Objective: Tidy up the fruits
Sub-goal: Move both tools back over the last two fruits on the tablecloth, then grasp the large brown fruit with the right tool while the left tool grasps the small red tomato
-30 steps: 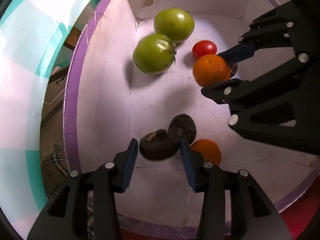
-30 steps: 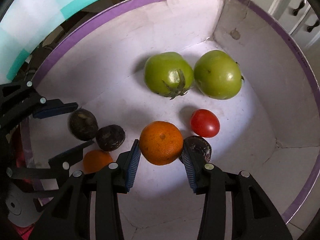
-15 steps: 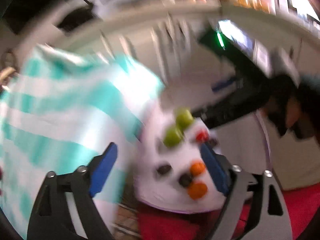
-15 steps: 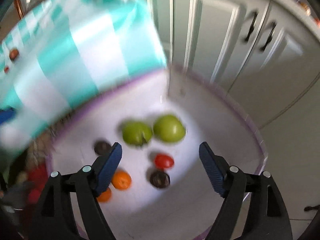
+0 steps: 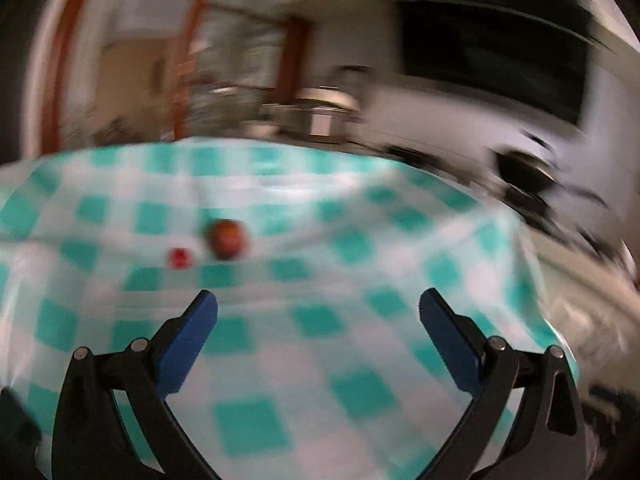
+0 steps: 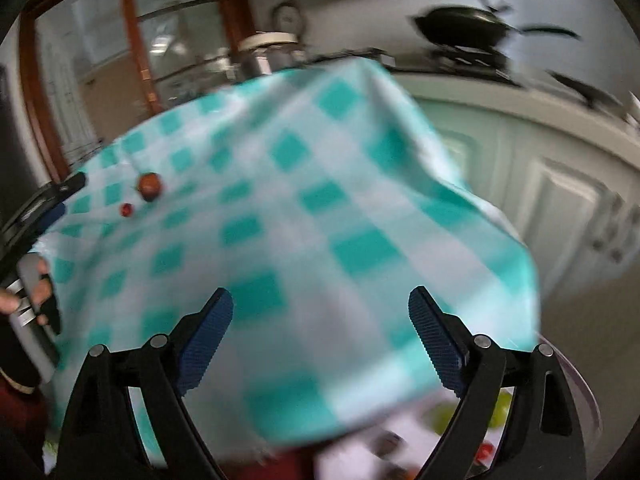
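My left gripper (image 5: 319, 296) hangs over the teal-checked tablecloth (image 5: 320, 360), jaws opening wide, nothing between them. Ahead of it on the cloth lie a brown-red round fruit (image 5: 226, 238) and a small red fruit (image 5: 179, 258). My right gripper (image 6: 321, 293) is also opening and empty, above the cloth's near corner (image 6: 300, 220). The same two fruits (image 6: 150, 186) (image 6: 127, 210) show far left there. Below the cloth's edge, blurred, is the white purple-rimmed box (image 6: 580, 380) with green fruits (image 6: 444, 416) and a red tomato (image 6: 486, 450).
A hand (image 6: 40, 288) with the other gripper sits at the left edge of the right wrist view. Behind the table stand a metal pot (image 5: 320, 116), a black wok (image 6: 460, 28) on the counter, white cabinet doors (image 6: 560, 208) and a wooden door frame (image 6: 136, 40).
Both grippers opened, left the dark fruit and the orange in the box, and rose out of it. Both views swung up from the box interior to the tablecloth.
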`<state>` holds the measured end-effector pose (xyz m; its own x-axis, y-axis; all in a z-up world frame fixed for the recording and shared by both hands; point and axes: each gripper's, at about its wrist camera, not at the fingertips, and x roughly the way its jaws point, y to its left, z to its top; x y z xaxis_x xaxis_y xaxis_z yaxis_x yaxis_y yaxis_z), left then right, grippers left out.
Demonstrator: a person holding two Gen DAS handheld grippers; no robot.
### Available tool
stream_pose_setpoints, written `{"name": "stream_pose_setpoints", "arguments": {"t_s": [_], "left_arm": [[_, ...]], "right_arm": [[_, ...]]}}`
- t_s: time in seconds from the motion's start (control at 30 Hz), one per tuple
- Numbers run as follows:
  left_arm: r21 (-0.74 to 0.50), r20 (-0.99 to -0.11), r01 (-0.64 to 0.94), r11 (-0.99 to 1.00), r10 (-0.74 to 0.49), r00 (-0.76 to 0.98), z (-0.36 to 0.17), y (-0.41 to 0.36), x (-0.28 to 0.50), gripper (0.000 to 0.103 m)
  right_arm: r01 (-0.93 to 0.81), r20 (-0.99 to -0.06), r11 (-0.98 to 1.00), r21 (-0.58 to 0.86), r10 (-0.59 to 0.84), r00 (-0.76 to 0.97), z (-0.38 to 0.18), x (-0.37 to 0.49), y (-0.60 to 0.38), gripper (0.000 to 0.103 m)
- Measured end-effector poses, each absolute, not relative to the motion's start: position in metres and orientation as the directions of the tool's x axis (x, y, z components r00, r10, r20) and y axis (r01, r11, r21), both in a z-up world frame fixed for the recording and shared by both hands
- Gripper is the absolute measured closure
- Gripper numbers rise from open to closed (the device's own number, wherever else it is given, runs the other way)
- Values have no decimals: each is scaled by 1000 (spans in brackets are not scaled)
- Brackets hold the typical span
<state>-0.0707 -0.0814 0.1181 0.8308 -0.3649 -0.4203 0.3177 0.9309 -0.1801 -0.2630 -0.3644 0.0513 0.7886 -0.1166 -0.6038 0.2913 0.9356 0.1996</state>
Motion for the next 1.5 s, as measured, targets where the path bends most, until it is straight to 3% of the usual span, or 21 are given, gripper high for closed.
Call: {"name": "stream_pose_setpoints", "arguments": {"t_s": [0.13, 0.27, 0.43, 0.6, 0.87, 1.37, 1.4, 1.5], "left_arm": [[-293, -478, 107, 950, -242, 845, 104, -26, 4, 2], [-326, -536, -61, 944, -132, 834, 81, 19, 56, 2], [-402, -570, -139, 905, -128, 812, 47, 58, 76, 2], [-469, -606, -174, 866, -171, 777, 28, 73, 83, 2], [-409, -618, -130, 903, -169, 767, 27, 55, 87, 2], [-431, -629, -148, 890, -179, 756, 22, 56, 86, 2], [-432, -630, -148, 889, -181, 755, 22, 56, 86, 2], [-438, -632, -151, 886, -184, 752, 21, 57, 86, 2]], "right_arm": [[203, -596, 954, 221, -33, 802, 58, -181, -325, 16], [147, -599, 946, 288, 58, 799, 54, -87, -282, 16], [83, -611, 936, 342, 154, 776, 46, -4, -237, 16], [-1, -648, 957, 289, 196, 736, 36, 61, -191, 16], [-90, -737, 976, 198, 209, 643, 15, 151, -153, 16], [-251, -785, 964, 86, 220, 579, 6, 225, -110, 16], [-253, -786, 964, 83, 219, 578, 6, 225, -109, 16], [-227, -769, 971, 80, 205, 606, 9, 222, -115, 40]]}}
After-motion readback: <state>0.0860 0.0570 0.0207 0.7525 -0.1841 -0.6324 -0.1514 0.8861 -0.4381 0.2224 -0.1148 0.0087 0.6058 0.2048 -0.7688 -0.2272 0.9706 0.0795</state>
